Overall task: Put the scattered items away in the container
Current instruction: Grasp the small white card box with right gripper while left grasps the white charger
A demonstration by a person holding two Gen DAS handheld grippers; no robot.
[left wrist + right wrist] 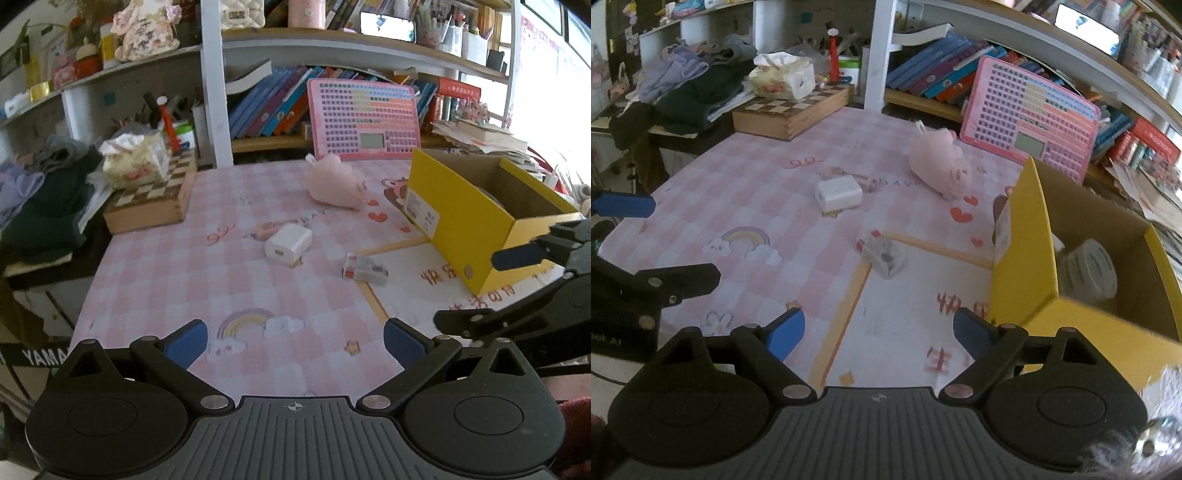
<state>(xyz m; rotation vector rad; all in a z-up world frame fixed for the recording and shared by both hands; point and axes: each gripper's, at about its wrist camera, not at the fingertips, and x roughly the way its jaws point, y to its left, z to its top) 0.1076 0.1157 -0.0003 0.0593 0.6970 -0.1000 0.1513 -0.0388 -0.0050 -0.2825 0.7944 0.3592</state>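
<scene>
Both grippers, left gripper [295,341] and right gripper [879,330], spread, empty. Small clear box [885,256] lies on bench nearest yellow container [1021,258]; approach low, straddle its short sides.

The yellow box [461,221] hides most of its inside in the left wrist view, where only a sliver of the tape roll [489,195] shows above the near wall, while in the right wrist view the box's near corner is smeared by blur and its right side runs off the frame. The small clear packet [885,256] is too blurred for its print or contents to be read, and a pink thing [266,229] behind the white charger [288,244] is mostly covered, so what it is cannot be told. The right gripper [480,291] is cut off by the left wrist view's right edge, with only its two fingers showing.
</scene>
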